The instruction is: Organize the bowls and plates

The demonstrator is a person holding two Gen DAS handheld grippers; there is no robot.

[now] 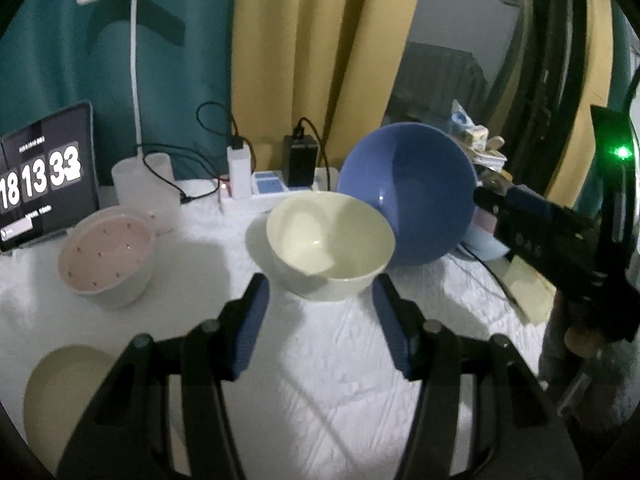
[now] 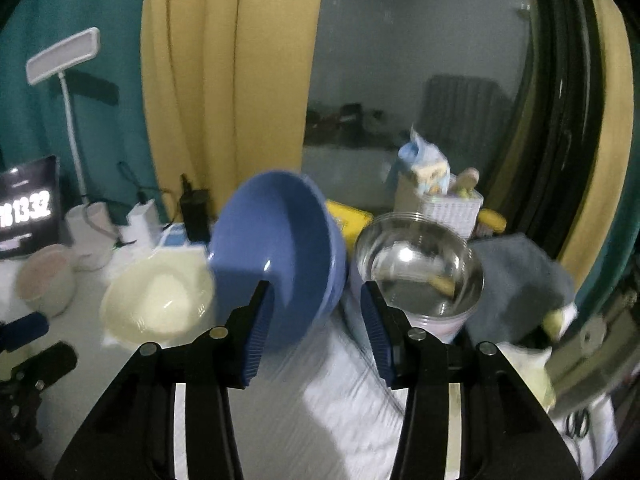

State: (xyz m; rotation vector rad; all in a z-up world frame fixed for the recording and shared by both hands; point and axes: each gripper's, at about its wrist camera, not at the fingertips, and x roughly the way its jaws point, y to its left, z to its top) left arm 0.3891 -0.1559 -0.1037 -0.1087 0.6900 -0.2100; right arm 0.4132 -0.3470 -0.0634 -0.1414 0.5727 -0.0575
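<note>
Over the white tablecloth (image 1: 320,360) the left gripper (image 1: 320,312) hangs with its jaws apart and nothing between them, the cream bowl (image 1: 330,246) sitting upright just beyond its fingertips. Right behind that, a blue bowl (image 1: 408,192) is tipped up on its side, mouth facing left and toward us, off the cloth, overlapping the cream bowl's far right rim. The right gripper (image 2: 316,304) has it: in the right wrist view the blue bowl (image 2: 280,256) sits between the blue pads, rim against the left one, though blur leaves it unclear whether the right pad touches too. Far left, a pink bowl (image 1: 106,254) stands near the clock screen (image 1: 44,176); another cream dish (image 1: 60,392) lies at near left. Just right of the blue bowl, a steel bowl (image 2: 418,264) stands upright.
</note>
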